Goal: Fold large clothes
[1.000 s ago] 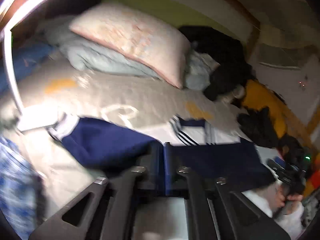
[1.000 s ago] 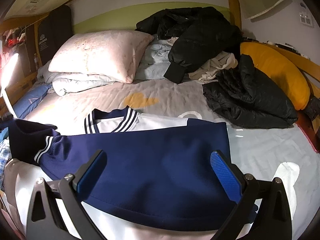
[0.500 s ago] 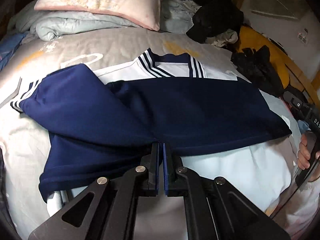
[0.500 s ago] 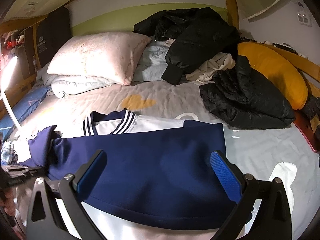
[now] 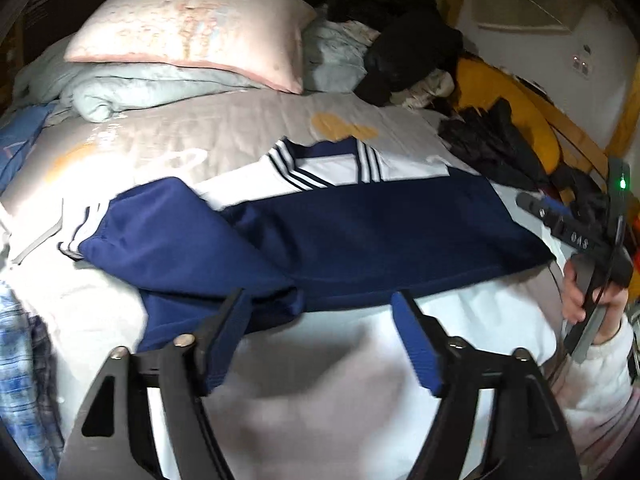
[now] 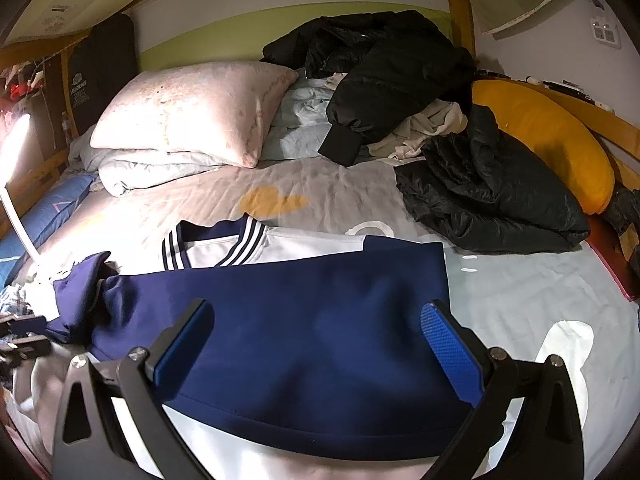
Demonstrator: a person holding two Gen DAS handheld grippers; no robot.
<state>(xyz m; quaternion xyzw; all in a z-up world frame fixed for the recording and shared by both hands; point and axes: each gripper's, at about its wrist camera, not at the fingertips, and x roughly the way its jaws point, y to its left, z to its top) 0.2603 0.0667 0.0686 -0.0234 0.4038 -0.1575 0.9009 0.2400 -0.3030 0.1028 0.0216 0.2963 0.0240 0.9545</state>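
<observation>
Navy-and-white jacket point(image 5: 360, 236) lies flat on bed point(image 5: 240, 128), below pink pillow point(image 5: 192, 28). Sleeve fold just dropped: your left tool point(image 5: 320, 336) has just been opening, nothing between. Right tool point(image 6: 320, 352) wide, empty. Next, grab hem, fold toward collar.

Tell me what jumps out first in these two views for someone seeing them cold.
The navy and white jacket spread across the near half of the bed, with both sleeves folded in over it. Behind it, a pale pink pillow sits at the head, with black coats piled beside an orange cushion on the right. The left gripper hangs open above the jacket.
</observation>
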